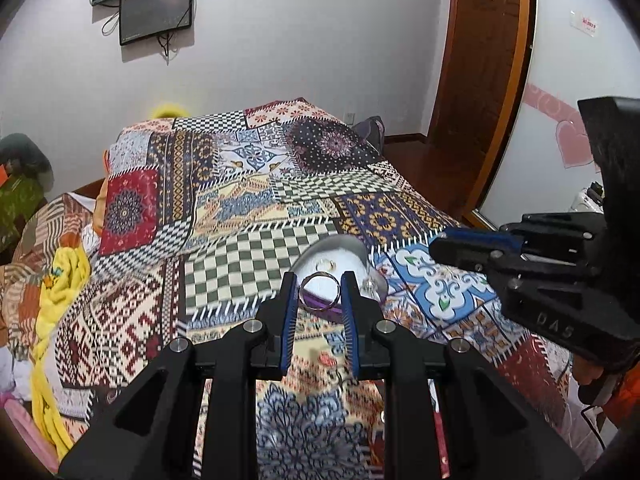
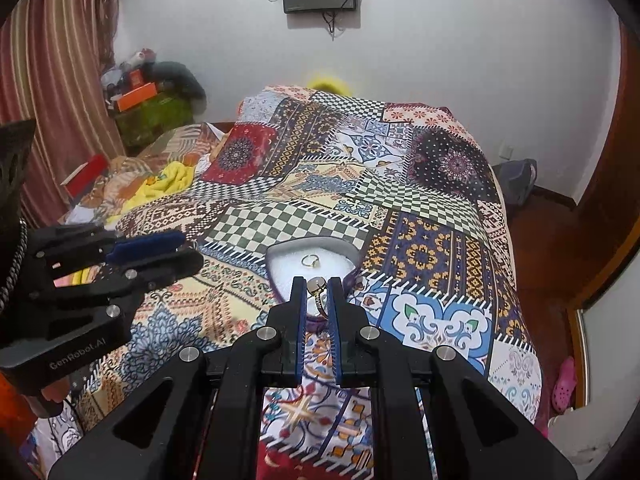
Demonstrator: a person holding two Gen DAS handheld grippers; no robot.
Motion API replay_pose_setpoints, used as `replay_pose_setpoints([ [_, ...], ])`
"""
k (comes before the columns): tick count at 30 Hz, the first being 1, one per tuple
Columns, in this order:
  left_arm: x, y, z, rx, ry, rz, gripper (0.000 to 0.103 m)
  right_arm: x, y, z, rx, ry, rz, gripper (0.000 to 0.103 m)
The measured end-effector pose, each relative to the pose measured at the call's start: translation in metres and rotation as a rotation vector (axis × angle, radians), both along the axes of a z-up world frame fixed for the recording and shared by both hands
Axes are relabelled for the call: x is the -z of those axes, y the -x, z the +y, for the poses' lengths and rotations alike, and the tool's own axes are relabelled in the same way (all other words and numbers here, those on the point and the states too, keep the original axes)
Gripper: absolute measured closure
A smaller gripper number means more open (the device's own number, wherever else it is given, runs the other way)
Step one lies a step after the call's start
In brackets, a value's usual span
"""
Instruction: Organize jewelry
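A heart-shaped jewelry box (image 1: 340, 254) with a white lining and purple outside lies open on the patterned bedspread; it also shows in the right wrist view (image 2: 288, 276). A small gold ring (image 1: 329, 265) lies on the lining, seen too in the right wrist view (image 2: 311, 261). My left gripper (image 1: 320, 291) is shut on a silver bangle (image 1: 319, 292) just above the box's near edge. My right gripper (image 2: 318, 298) is shut on a gold ring with a pale stone (image 2: 319, 289) over the box's near edge.
The patchwork bedspread (image 1: 248, 216) covers the whole bed. Yellow cloth (image 1: 60, 280) and bedding lie at the left side. A wooden door (image 1: 480, 80) stands at the right. My right gripper body (image 1: 560, 272) is close on the right of the left one.
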State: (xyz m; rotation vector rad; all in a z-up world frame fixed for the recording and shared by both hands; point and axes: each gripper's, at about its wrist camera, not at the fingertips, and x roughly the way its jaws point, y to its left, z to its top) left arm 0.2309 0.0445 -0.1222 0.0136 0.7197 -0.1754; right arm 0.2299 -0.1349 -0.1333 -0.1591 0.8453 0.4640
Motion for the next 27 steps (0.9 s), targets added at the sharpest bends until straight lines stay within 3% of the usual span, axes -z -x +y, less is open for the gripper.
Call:
replay_pose_setpoints([
  [13, 0.01, -0.039, -0.001, 0.014, -0.035, 0.014, 0.083, 0.013, -0.03, -0.004, 0.014, -0.006, 0.015, 0.094],
  [27, 0.047, -0.08, 0.006, 0.061, 0.042, 0.148, 0.083, 0.035, -0.062, 0.0, -0.025, -0.037, 0.119, 0.094],
])
